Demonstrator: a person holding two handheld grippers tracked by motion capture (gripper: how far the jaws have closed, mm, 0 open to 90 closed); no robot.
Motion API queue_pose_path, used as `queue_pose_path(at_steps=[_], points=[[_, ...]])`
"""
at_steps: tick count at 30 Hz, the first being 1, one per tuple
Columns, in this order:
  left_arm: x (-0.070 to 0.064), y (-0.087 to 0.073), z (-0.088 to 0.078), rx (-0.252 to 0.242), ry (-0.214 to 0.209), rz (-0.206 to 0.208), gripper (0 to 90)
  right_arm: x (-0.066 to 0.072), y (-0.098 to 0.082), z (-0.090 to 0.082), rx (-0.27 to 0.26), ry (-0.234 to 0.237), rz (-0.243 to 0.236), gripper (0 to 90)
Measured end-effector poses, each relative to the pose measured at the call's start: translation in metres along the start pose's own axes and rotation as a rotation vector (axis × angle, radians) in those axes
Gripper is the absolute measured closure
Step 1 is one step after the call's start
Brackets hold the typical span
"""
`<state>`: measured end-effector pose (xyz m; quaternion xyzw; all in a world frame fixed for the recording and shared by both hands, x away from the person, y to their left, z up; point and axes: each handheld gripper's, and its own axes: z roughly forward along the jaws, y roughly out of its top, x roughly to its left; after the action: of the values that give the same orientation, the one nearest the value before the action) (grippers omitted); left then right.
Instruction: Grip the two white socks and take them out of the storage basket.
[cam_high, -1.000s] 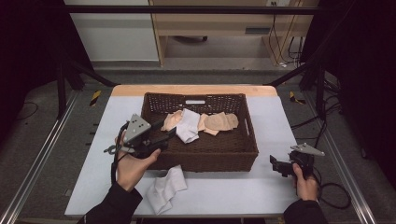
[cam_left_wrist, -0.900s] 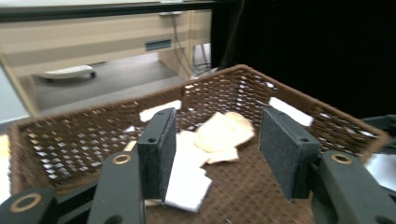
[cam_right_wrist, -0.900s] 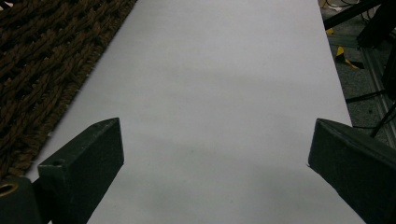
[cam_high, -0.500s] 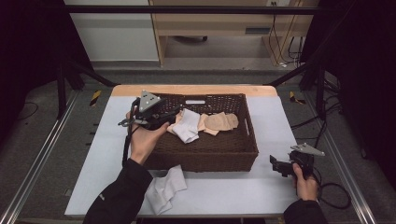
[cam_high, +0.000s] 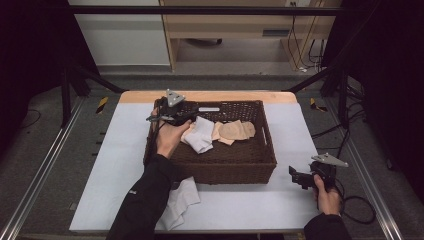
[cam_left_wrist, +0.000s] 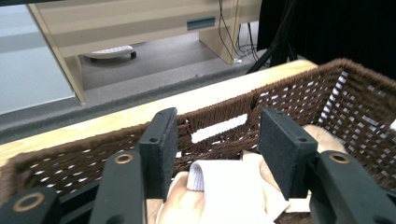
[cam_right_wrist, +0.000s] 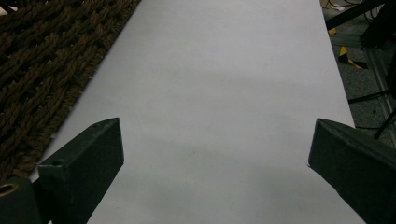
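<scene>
1. The left gripper (cam_high: 186, 116) hovers inside the far left corner of a brown wicker basket (cam_high: 235, 167), jaws parted and holding nothing.
2. Just ahead of and below its jaws lies a white sock (cam_left_wrist: 229, 186) on top of beige socks (cam_high: 235, 131).
3. Another white sock (cam_high: 181, 200) lies on the white table (cam_high: 120, 145) behind that gripper, beside the forearm.
4. The right gripper (cam_high: 301, 178) rests on the table right of the basket, jaws wide apart, empty.
5. Judging by this, sorting is partway; several socks remain in the basket
</scene>
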<state>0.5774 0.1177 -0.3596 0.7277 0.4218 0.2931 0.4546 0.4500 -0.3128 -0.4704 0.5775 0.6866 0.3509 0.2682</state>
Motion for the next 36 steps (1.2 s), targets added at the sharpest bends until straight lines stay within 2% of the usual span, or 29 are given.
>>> queue_pose_path(at_steps=[3, 12, 15, 19, 26, 32, 36], points=[[-0.002, -0.007, 0.013, 0.043, 0.0, 0.021, 49.6, 0.0, 0.0, 0.0, -0.001, 0.001, -0.002, 3.7], [-0.001, -0.026, 0.038, 0.141, 0.01, 0.073, 47.8, 0.0, 0.0, 0.002, 0.003, 0.0, -0.01, 3.7], [0.002, -0.035, 0.045, 0.155, 0.006, 0.058, 48.7, 0.0, 0.0, 0.002, 0.007, -0.002, -0.007, 3.6], [0.005, -0.041, 0.05, 0.187, -0.003, 0.042, 49.7, 0.0, 0.0, 0.002, 0.008, -0.003, -0.008, 3.7], [0.004, -0.047, 0.057, 0.249, -0.029, 0.067, 51.3, 0.0, 0.0, 0.002, 0.009, -0.003, -0.012, 3.7], [0.001, -0.052, 0.063, 0.328, -0.034, 0.132, 55.1, 0.0, 0.0, 0.003, 0.009, -0.002, -0.011, 3.7], [-0.001, -0.055, 0.066, 0.36, -0.047, 0.141, 58.6, 0.0, 0.0, 0.003, 0.009, 0.001, -0.008, 3.7]])
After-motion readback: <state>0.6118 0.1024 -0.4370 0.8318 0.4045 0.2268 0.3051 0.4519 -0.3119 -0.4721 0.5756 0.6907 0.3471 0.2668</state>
